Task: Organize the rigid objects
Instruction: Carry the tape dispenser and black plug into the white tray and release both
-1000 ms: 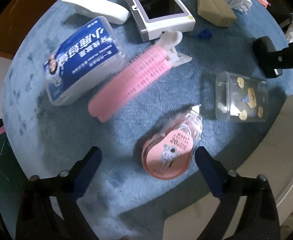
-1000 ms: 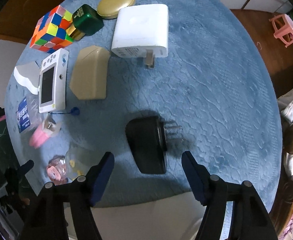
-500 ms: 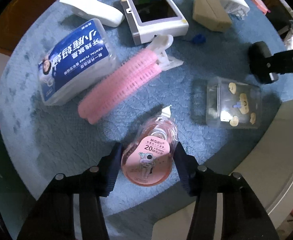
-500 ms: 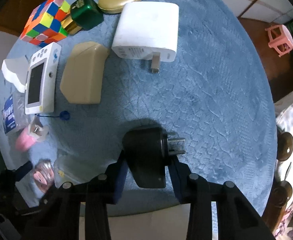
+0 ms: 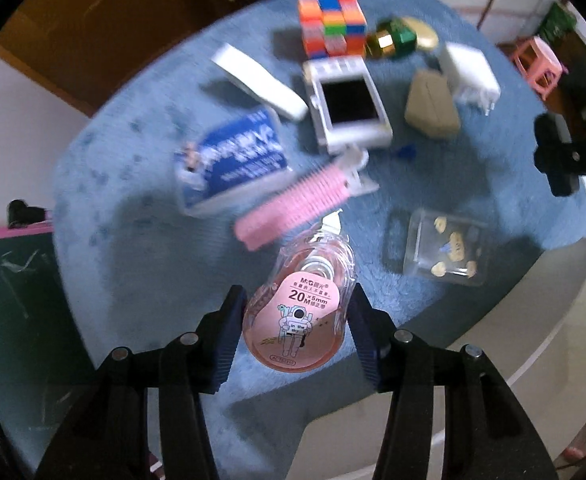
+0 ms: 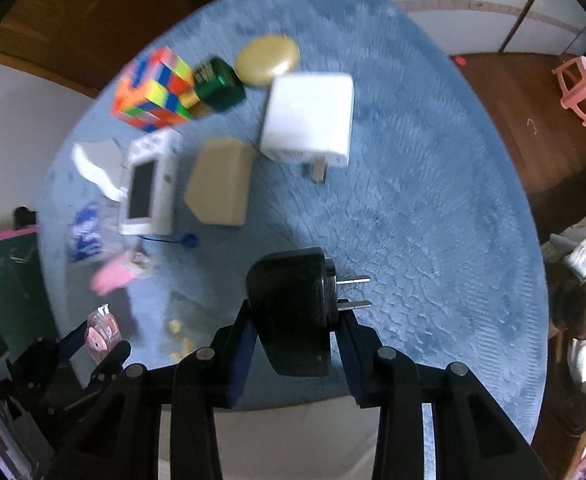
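We take this for a home. A round table under a blue plush cloth point(image 6: 413, 208) stands on a dark wooden floor point(image 6: 541, 120), with a small pink plastic stool point(image 6: 581, 88) at the upper right. Household odds lie on the cloth: a colour puzzle cube point(image 5: 331, 24), a white plug charger point(image 6: 309, 120), a pink hair roller point(image 5: 297, 204).
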`<state>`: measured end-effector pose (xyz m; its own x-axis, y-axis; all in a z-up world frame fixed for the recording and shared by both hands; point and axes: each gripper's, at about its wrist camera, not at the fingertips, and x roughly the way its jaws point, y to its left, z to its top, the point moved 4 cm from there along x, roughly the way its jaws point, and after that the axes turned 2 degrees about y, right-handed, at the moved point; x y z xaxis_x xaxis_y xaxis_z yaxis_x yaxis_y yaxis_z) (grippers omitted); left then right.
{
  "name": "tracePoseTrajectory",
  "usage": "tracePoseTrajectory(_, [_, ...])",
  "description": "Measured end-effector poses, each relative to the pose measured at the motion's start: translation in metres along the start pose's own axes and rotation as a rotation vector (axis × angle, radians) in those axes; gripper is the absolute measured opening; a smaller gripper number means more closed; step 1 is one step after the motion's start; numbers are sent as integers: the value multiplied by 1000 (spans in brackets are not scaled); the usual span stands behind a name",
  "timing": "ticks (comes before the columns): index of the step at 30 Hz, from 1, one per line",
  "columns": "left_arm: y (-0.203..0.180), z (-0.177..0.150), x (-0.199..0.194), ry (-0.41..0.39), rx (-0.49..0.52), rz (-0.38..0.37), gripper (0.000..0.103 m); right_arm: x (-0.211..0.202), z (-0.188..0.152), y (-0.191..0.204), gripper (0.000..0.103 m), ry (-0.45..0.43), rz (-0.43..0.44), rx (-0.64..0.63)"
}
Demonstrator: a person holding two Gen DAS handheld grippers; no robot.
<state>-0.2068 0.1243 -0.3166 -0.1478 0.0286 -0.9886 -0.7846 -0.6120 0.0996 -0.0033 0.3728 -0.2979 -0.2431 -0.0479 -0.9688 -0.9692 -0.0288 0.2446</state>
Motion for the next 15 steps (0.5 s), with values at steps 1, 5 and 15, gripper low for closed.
tracePoseTrajectory(1, [-8,25,-10,-10,-9,9,54,-9,-2,3,39,-10,16,-5])
tracePoseTrajectory(5, [-9,33,-50,-92,-49,27,54,-35,-14,-19,39,-68,75,-49])
tracePoseTrajectory(15, [-36,-33,-179,-268,-172,17,54,-146,-92,2,39,-301,147,-320])
